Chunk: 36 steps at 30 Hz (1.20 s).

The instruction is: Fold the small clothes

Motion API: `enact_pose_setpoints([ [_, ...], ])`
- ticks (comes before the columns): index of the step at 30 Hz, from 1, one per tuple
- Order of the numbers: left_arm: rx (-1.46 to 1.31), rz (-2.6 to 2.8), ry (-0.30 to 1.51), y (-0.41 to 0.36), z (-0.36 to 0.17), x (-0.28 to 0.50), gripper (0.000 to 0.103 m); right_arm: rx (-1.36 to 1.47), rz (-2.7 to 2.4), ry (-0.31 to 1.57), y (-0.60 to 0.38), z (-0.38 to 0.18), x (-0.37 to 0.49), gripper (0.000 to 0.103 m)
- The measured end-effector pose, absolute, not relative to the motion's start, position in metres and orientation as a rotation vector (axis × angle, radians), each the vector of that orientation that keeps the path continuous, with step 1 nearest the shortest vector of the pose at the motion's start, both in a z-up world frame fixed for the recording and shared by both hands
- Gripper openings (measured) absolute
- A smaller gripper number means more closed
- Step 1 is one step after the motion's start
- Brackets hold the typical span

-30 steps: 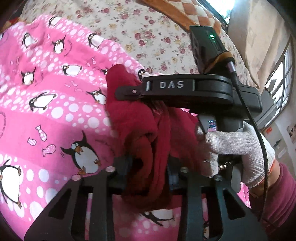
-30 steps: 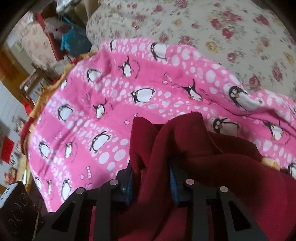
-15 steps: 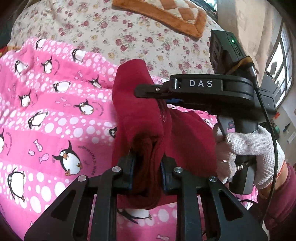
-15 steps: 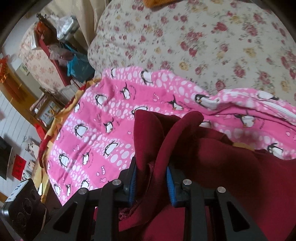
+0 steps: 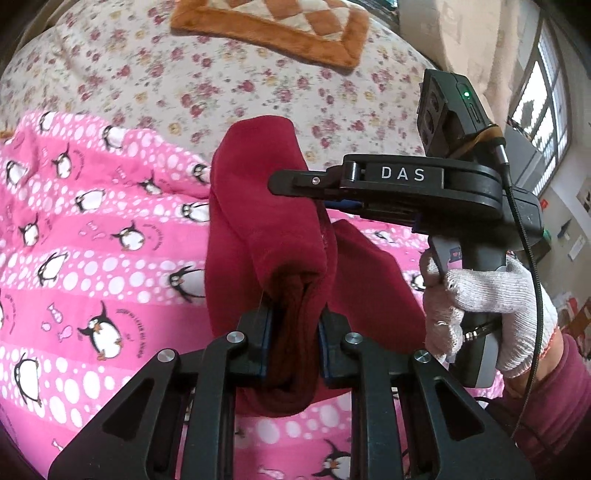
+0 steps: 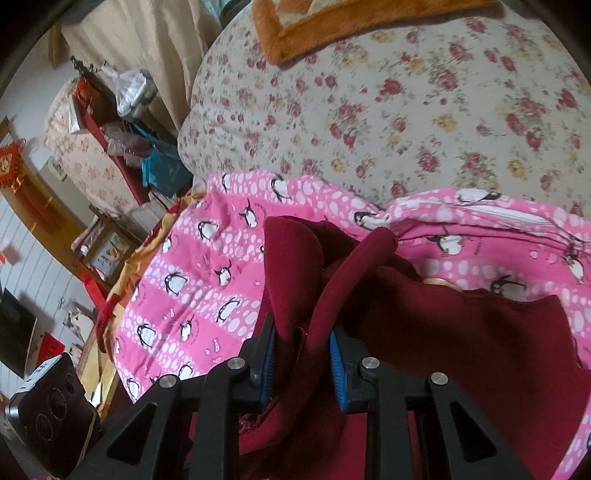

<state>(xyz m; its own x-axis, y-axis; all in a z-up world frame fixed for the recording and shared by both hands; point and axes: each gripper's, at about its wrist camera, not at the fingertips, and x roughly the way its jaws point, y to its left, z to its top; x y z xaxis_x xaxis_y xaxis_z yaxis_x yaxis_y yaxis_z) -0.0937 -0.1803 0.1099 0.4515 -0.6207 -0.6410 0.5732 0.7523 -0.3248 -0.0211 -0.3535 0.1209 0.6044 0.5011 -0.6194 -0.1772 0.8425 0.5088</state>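
Dark red fleece garment [image 5: 255, 221] lifted in a bunch above the pink penguin-print blanket [image 5: 92, 240], which lies on the floral bedspread [image 5: 177, 85].

Left gripper [image 5: 293, 343]: jaws nearly closed, pinching a thick fold of the garment between the blue pads; cloth rises from the jaws in a rounded hump and droops below them toward the blanket.

Right gripper [image 6: 301, 354]: jaws likewise clamped on a gathered fold of the garment [image 6: 424, 314], blue pads pressed into cloth on both sides. In the left wrist view its black body, marked DAS, reaches in from the right with its tip [image 5: 291, 181] against the upper part of the garment; a white knit-gloved hand [image 5: 484, 306] holds its handle.

Rest of garment spreads to the right of the right gripper, over the blanket.

Orange-bordered checked mat [image 5: 273, 26] lies on the bedspread, well beyond the blanket.
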Motion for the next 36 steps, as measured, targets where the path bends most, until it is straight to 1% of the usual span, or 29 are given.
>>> enact_pose_setpoints([
  [7,-0.031,-0.79,0.822,-0.212,0.119,-0.104,0.018,0.455,0.378,0.799,-0.389,0.131,-0.042,0.024],
  [15,0.027,-0.856,0.846,-0.261,0.117,-0.122,0.017,0.499,0.321,0.779,-0.442,0.129,-0.073,0.024],
  [24,0.091,-0.888,0.904,-0.307,0.091,-0.138,0.017,0.579,0.255,0.794,-0.493,0.096,-0.102,0.024],
  [32,0.108,-0.891,0.968,-0.329,0.063,-0.144,0.017,0.694,0.185,0.878,-0.522,0.047,-0.11,0.024],
  [34,0.071,-0.916,0.977,-0.325,0.064,-0.143,0.021,0.731,0.178,0.879,-0.528,0.043,-0.113,0.024],
  [35,0.04,-0.952,0.986,-0.321,0.066,-0.142,0.027,0.742,0.174,0.873,-0.529,0.045,-0.117,0.025],
  [36,0.004,-1.001,1.004,-0.317,0.068,-0.142,0.033,0.743,0.168,0.871,-0.529,0.047,-0.119,0.028],
])
